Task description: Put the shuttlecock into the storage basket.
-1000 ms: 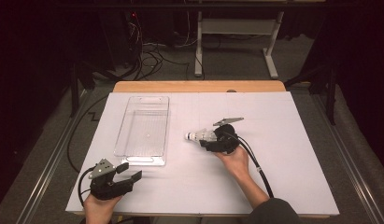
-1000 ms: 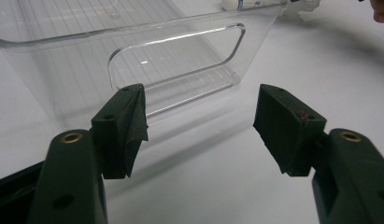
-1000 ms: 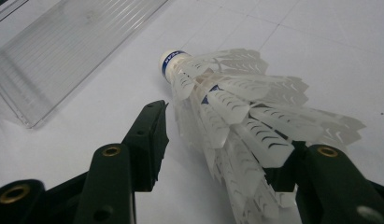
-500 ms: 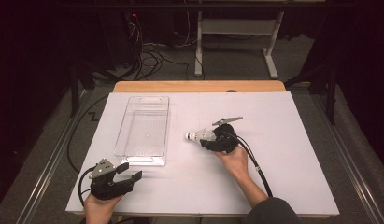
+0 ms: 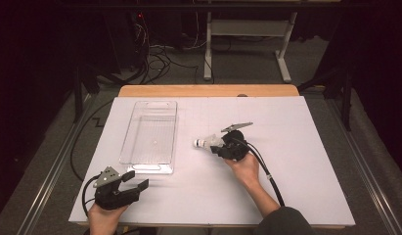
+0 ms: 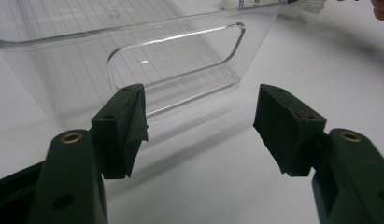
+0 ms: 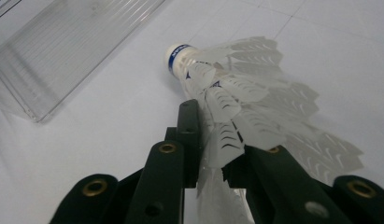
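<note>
A white feathered shuttlecock [image 5: 207, 142] with a blue band round its cork [image 7: 178, 58] is held just right of a clear plastic tray [image 5: 150, 134]. My right gripper [image 5: 221, 147] is shut on its feather skirt [image 7: 236, 112], cork end pointing toward the tray. My left gripper [image 5: 135, 179] stands open at the front left of the white table, just short of the tray's near end. Between its spread fingers [image 6: 126, 126] I see the tray's end wall with its handle slot [image 6: 175, 58]; nothing is between them.
The white board [image 5: 296, 161] covers the table, with bare room to the right and front. Black cables trail from both grippers. Beyond the far wooden edge [image 5: 208, 90] lie a dark floor, loose wires and a white desk frame [image 5: 247, 49].
The right gripper with the shuttlecock has shifted a little toward the tray. The left gripper has barely moved.
</note>
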